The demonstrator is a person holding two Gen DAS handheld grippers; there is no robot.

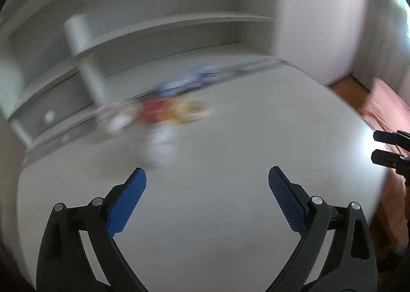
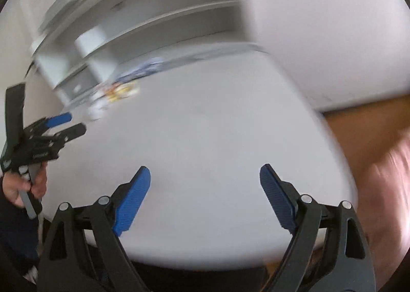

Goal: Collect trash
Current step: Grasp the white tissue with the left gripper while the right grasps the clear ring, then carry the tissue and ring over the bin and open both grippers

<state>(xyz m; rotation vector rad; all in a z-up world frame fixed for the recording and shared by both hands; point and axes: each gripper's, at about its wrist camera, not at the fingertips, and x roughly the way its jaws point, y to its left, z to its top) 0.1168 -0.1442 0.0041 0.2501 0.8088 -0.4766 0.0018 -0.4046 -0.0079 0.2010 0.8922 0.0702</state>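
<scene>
Both views are motion-blurred. A blurred heap of trash, red, yellow, white and blue, lies at the far side of the white table; it also shows in the right wrist view. A white crumpled piece lies nearest. My left gripper is open and empty, hovering over the table short of the heap. My right gripper is open and empty over the table's near part. The left gripper also shows in the right wrist view, and the right gripper's fingertips show at the left view's right edge.
White shelving stands behind the table against the wall. A wooden floor and something pinkish lie to the right of the table. The table's front edge is just under my right gripper.
</scene>
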